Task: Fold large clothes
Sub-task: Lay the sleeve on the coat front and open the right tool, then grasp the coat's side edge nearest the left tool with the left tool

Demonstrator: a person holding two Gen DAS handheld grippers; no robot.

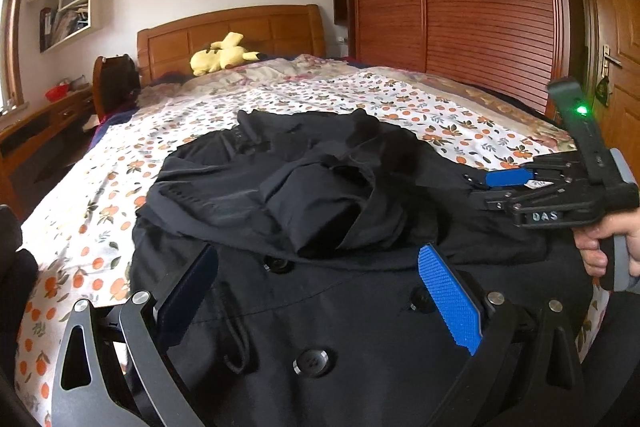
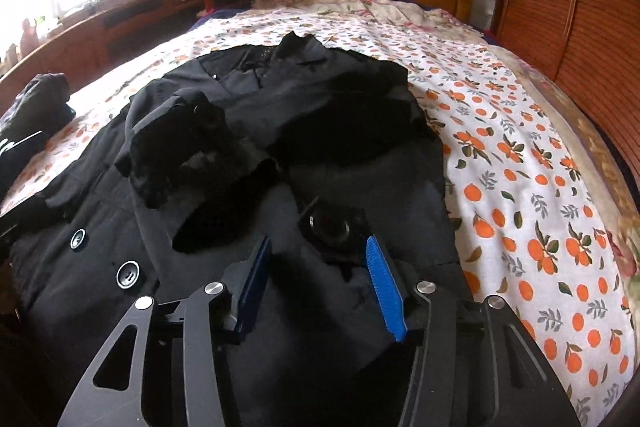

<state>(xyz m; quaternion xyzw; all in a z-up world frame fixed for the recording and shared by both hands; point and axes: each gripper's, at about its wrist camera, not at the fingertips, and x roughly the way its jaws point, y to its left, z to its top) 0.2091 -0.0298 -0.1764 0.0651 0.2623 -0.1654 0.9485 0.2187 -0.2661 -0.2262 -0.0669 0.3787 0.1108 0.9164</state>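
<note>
Left wrist view: left gripper jaws wide apart, nothing between, over large black buttoned coat on orange-print bedsheet. Right gripper at right, lettered "DAS", held by hand.

Right wrist view: right gripper jaws apart, not pinching coat below; black garment with white writing, unreadable, far left.

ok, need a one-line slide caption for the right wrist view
Right gripper, jaws open, poised above a black buttoned coat spread on the orange-print bedsheet.

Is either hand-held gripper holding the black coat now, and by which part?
Nothing is held. Both the left hand-held gripper and right hand-held gripper stand open above the black coat, pads clear of the cloth.
</note>
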